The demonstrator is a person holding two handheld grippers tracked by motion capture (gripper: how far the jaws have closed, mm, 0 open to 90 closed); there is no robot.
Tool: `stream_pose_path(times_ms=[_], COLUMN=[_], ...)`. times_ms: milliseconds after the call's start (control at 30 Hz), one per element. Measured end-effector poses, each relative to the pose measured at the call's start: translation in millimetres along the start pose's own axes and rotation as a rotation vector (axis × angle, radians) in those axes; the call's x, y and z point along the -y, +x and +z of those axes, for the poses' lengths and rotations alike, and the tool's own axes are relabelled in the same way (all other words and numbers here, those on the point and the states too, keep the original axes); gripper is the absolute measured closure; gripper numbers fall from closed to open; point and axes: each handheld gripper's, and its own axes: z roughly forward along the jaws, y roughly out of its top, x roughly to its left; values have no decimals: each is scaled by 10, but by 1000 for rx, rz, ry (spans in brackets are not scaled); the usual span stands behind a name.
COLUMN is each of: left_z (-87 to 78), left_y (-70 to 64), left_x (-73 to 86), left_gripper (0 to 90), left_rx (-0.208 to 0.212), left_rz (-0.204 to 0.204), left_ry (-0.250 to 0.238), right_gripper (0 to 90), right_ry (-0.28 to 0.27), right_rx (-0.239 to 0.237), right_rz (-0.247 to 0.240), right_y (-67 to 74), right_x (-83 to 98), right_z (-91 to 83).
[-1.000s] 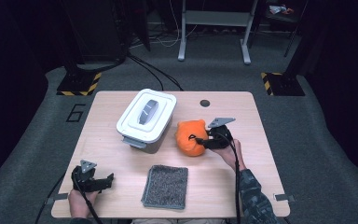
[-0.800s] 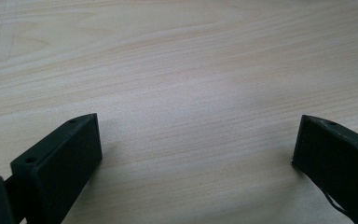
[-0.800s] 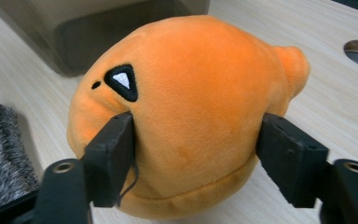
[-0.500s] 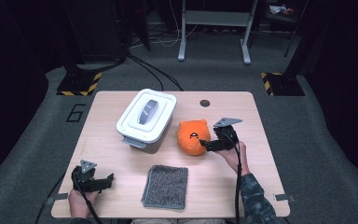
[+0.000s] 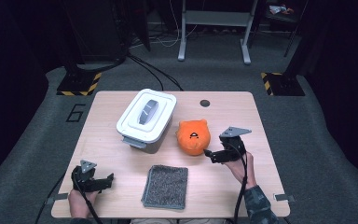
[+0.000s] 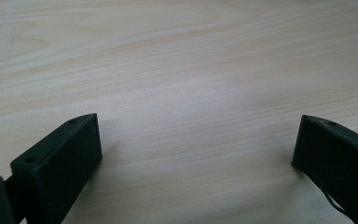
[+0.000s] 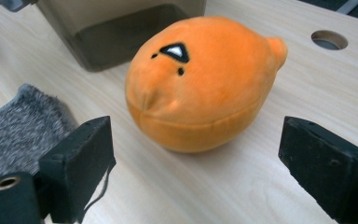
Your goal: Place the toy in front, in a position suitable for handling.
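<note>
With its fingers just opened wide, my right gripper (image 5: 209, 154) sits just right of the plush (image 5: 193, 136), which rests free mid-bench beside the box (image 5: 145, 120). My left gripper (image 5: 108, 179), fingers apart, holds nothing near-left.

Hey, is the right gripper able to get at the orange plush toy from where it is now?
Probably yes. The right gripper has just been opening, nothing between its jaws, and bare table lies between it and the orange plush toy straight ahead.
</note>
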Motion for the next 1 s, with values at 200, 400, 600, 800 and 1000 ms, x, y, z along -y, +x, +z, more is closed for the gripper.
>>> stream_pose_path(times_ms=[200, 400, 600, 800, 1000], left_z=[0, -1, -1, -1, -1], left_y=[1, 1, 0, 0, 0], left_x=[0, 0, 1, 1, 1], left_gripper=[7, 7, 7, 7, 7], left_rx=[0, -2, -2, -1, -1], left_rz=[1, 1, -1, -1, -1], left_ry=[0, 0, 0, 0, 0], right_gripper=[86, 90, 105, 117, 115], right_ry=[30, 61, 83, 109, 140], right_rx=[-5, -31, -54, -86, -123], right_rz=[0, -8, -23, -59, -120], right_y=[137, 358, 598, 869, 1068], right_x=[120, 203, 244, 285, 293], right_z=[-51, -38, 38, 183, 362])
